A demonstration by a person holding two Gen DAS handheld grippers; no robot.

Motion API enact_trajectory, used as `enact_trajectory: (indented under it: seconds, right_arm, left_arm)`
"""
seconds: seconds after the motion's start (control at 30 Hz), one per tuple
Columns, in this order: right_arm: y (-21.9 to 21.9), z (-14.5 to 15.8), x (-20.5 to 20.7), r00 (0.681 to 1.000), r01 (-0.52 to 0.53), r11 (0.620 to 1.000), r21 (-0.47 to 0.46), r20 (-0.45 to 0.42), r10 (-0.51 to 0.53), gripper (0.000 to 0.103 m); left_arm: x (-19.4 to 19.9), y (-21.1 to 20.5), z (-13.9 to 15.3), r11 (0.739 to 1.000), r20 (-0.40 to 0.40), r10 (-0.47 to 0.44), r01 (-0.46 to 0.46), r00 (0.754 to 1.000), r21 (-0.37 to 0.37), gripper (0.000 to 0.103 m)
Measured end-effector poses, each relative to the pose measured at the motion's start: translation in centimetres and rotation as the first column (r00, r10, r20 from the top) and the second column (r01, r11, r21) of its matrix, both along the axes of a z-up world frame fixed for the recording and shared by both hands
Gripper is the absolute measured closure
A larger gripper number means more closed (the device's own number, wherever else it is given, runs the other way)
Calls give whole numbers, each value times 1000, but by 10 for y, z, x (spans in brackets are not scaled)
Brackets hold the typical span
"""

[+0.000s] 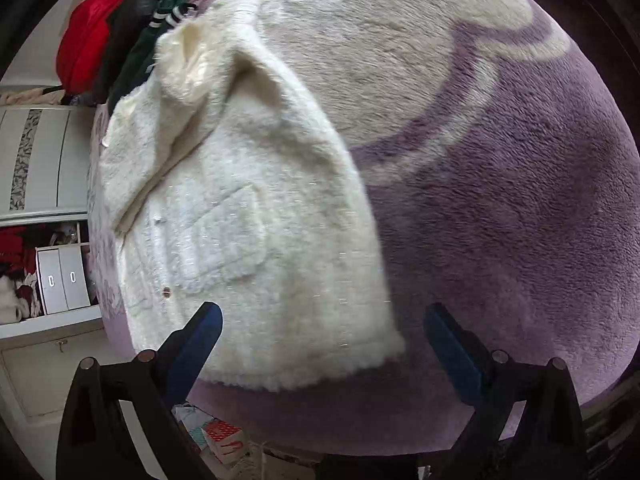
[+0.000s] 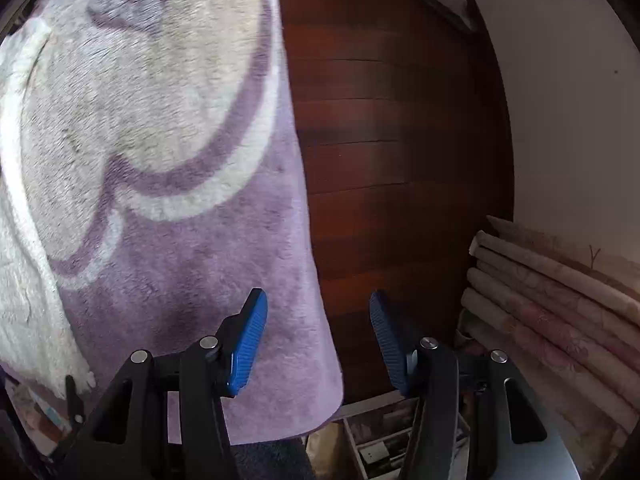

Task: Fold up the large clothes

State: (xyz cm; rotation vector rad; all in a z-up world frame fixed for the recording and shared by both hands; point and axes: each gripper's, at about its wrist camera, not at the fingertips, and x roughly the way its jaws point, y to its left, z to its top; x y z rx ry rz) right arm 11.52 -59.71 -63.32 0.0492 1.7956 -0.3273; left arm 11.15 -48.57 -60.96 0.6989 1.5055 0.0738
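Note:
A cream fleece jacket lies partly folded on a purple plush blanket, its patch pocket and a small snap showing. My left gripper hovers open over the jacket's hem, nothing between its blue pads. In the right wrist view a strip of the same cream jacket shows at the left edge. My right gripper stands open and empty above the right edge of the blanket, one finger over the blanket and the other over the floor.
A pile of red, dark and green clothes lies at the far end of the blanket. White cabinets and drawers stand to the left. Dark wood floor runs beside the blanket, with rolled fabrics by the white wall.

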Motion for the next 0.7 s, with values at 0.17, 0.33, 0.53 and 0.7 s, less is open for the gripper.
enact_trajectory:
  seconds: [0.17, 0.33, 0.53, 0.7]
  right_arm:
    - [12, -4, 50, 1000, -9, 1000, -3, 25, 9, 47]
    - [53, -1, 90, 995, -70, 993, 100, 75, 62, 47]
    - [118, -7, 148, 982, -149, 934, 323, 161, 101, 47]
    - [150, -25, 196, 986, -89, 772, 630, 163, -20, 22]
  left_arm:
    - [15, 9, -31, 987, 30, -8, 3, 1000, 160, 0]
    - [35, 66, -17, 974, 142, 58, -87, 988, 210, 5]
    - [40, 87, 4, 981, 230, 56, -96, 971, 166, 79]
    - [42, 105, 23, 979, 306, 78, -130, 949, 155, 84]
